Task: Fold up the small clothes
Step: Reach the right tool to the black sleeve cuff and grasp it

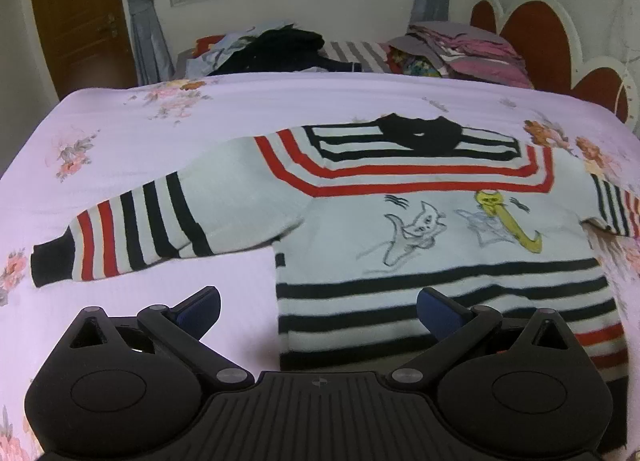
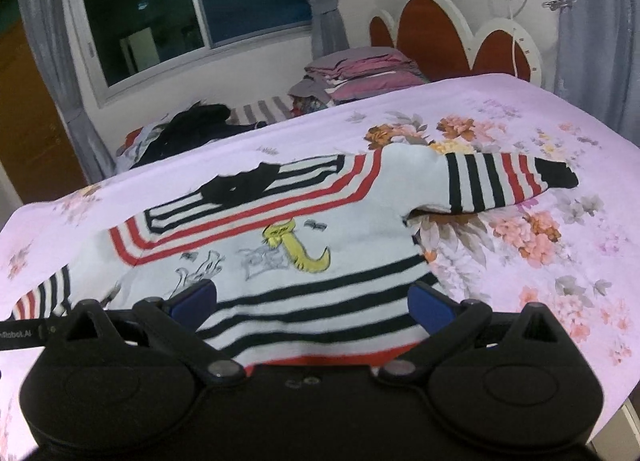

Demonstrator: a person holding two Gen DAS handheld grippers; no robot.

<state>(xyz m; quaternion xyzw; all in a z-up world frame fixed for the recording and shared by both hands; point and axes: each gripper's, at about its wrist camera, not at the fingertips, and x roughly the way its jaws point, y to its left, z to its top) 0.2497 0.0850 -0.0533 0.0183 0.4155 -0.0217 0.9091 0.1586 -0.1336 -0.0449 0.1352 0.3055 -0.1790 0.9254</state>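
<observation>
A small white sweater (image 1: 400, 197) with black and red stripes, a black collar and cat drawings lies flat, face up, on the pink floral bedsheet (image 1: 160, 117). Both sleeves are spread out sideways. My left gripper (image 1: 318, 309) is open just above the hem's left corner, with nothing between its blue pads. In the right wrist view the same sweater (image 2: 280, 221) fills the middle, its right sleeve (image 2: 500, 181) stretched to the right. My right gripper (image 2: 312, 303) is open over the striped hem, holding nothing.
A heap of dark loose clothes (image 1: 280, 47) and a stack of folded pink and grey clothes (image 1: 468, 49) lie at the far end of the bed. A red and white headboard (image 2: 452, 37) stands at the right. Window, curtains and a wooden door (image 1: 76, 17) are behind.
</observation>
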